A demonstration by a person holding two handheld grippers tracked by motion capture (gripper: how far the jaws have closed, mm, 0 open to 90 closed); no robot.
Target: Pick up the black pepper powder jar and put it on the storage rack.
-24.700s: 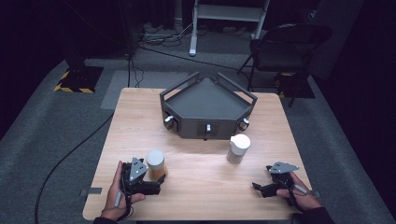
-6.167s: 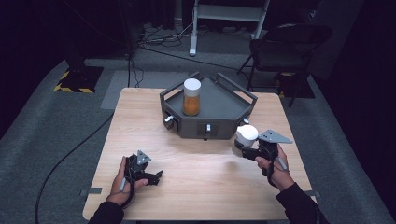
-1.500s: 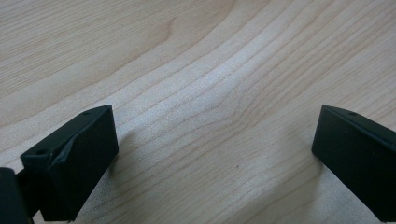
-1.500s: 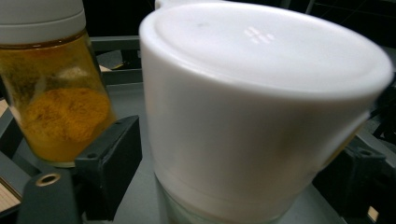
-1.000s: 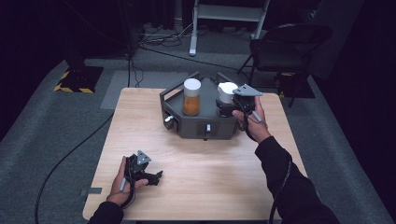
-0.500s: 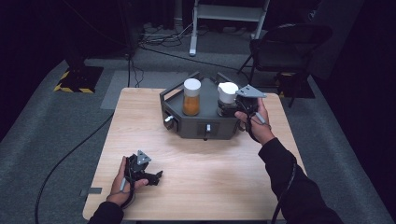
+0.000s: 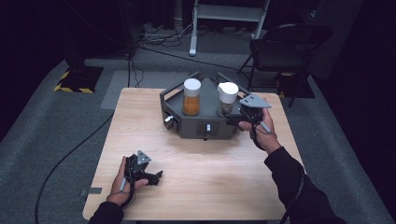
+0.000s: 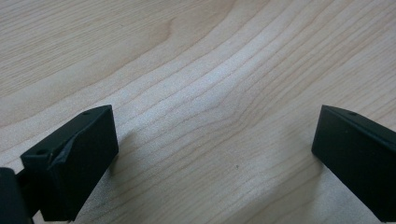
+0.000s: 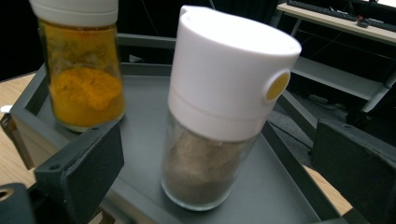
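High view: right gripper (image 7: 232, 116) at frame center-right, beside the grey jar (image 7: 227, 98) standing upright on the dark tray (image 7: 205, 128); orange jar (image 7: 191, 96) upright left of it. Left gripper (image 7: 152, 177) rests lower left on the tabletop (image 7: 210, 172).

Left gripper view: jaws wide apart, bare wood between.

Right gripper view: jaws wide, grey jar (image 9: 219, 116) center frame between them, not touched; orange jar (image 9: 79, 65) upper left, both on the tray (image 9: 140, 135).
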